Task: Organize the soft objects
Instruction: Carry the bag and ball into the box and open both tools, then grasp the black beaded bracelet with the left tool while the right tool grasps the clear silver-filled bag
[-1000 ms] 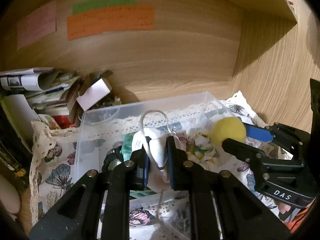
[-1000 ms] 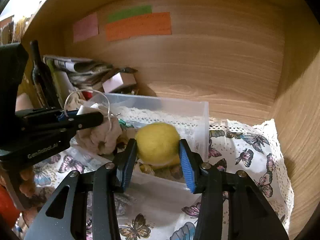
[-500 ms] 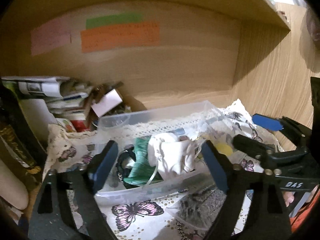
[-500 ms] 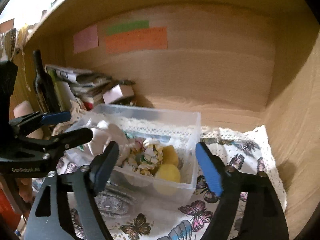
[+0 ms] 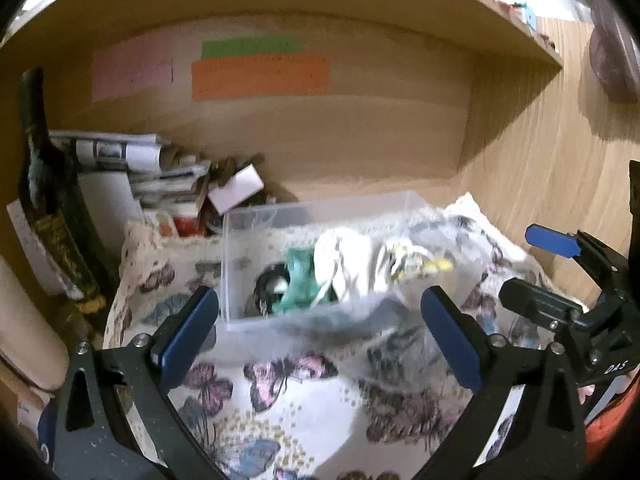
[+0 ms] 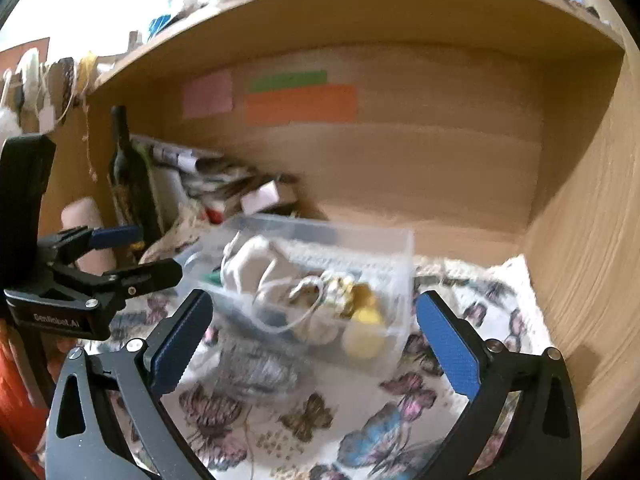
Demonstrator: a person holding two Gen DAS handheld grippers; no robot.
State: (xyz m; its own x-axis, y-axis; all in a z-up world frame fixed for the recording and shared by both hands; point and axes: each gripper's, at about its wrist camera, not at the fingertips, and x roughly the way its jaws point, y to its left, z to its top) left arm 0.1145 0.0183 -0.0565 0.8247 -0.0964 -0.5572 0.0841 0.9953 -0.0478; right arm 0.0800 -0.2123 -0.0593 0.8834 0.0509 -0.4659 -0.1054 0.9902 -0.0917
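Both tools I hold, the left gripper (image 5: 320,328) and the right gripper (image 6: 314,330), have jaws spread wide and carry nothing. They hang over the butterfly-print cloth (image 6: 312,416), short of the clear plastic storage box (image 6: 404,264). Inside the box lie a white fabric pouch with cord (image 5: 340,264), a green cloth piece (image 5: 300,284), a round yellow soft ball (image 6: 362,342) and a floral bundle (image 6: 336,288). I judge sorting largely done; a blurred clear bag (image 6: 256,368) remains outside the box.

A wooden shelf (image 6: 460,236) carries a butterfly-print cloth (image 6: 304,420) under a clear bin (image 6: 404,280).
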